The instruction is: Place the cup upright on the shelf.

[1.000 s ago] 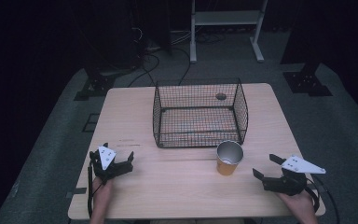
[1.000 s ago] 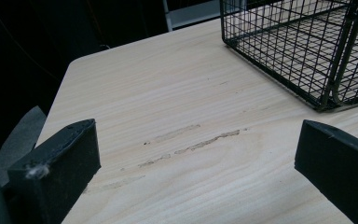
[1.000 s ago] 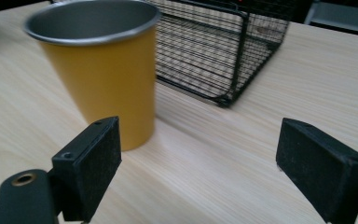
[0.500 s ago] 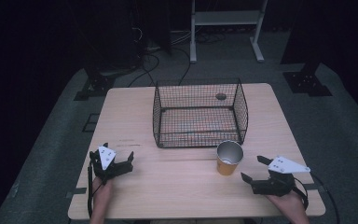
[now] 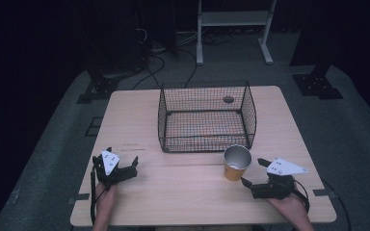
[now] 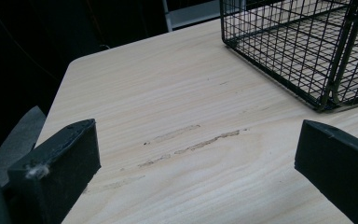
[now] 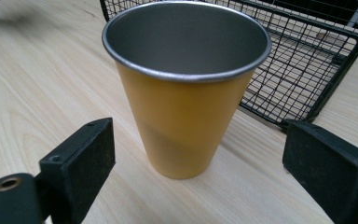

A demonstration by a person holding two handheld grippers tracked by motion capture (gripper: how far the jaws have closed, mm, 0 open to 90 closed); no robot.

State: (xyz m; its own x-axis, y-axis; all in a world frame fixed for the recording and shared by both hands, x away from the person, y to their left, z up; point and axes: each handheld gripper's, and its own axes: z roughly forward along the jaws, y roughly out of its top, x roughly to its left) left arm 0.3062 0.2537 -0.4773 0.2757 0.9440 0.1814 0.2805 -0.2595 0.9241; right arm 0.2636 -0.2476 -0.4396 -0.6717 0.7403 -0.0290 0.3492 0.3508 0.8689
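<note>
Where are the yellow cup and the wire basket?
yellow cup (image 7: 186, 116): right gripper view, on its yellow side wall.
wire basket (image 5: 207, 144): high view, on its near mesh wall.

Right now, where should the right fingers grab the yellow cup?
Probably around the cup's yellow wall, about halfway up, coming level from the near side where the right gripper already faces it. The cup stands upright and narrows downward, and the wire basket stands close behind it, so the far side is crowded.
</note>
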